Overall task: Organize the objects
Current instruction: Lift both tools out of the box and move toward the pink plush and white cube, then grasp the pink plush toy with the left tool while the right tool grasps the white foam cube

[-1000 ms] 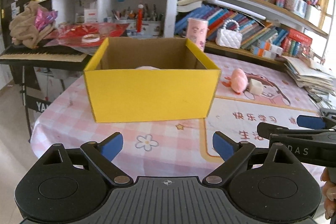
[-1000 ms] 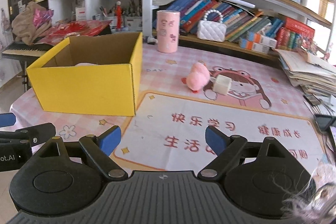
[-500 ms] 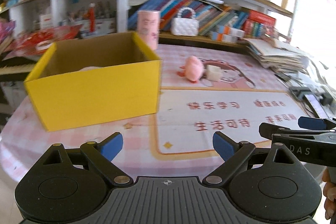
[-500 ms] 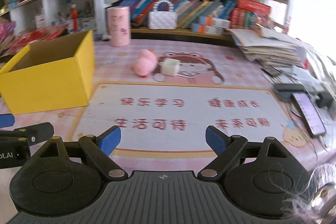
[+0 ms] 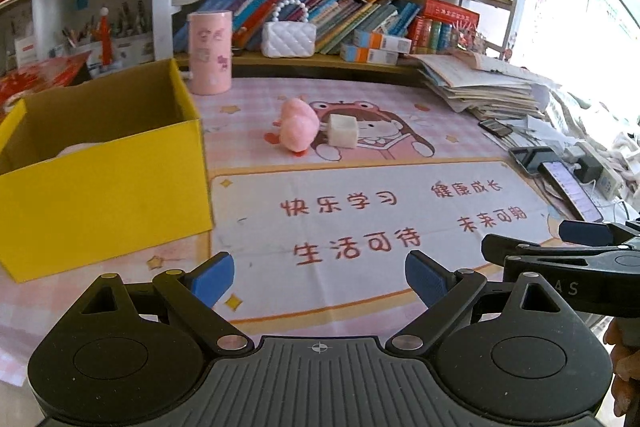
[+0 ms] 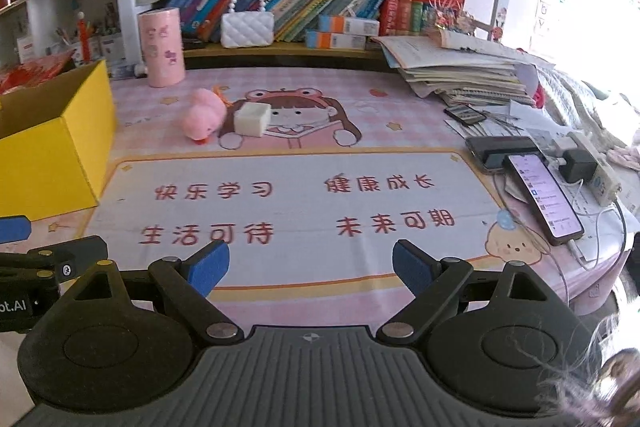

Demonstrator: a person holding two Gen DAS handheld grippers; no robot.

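Note:
A pink plush toy (image 5: 298, 127) (image 6: 203, 118) lies on the pink table mat, with a whitish cube (image 5: 343, 131) (image 6: 252, 118) touching its right side. An open yellow cardboard box (image 5: 100, 163) (image 6: 52, 143) stands at the left; something pale shows inside it. My left gripper (image 5: 319, 281) is open over the mat's near edge, nothing between its blue pads. My right gripper (image 6: 310, 269) is open too and empty, beside the left one. Both toys lie well beyond the fingertips.
A pink cylinder (image 5: 210, 53) stands behind the box. Bookshelves with a white handbag (image 5: 289, 39) line the back. At the right lie a paper stack (image 6: 460, 75), phones (image 6: 544, 197) and chargers with cables. The near table edge is just under the grippers.
Both views have swung right: the yellow box slid from the middle to the left edge, and the toys, paper stack and phones came into view. Both grippers stayed open.

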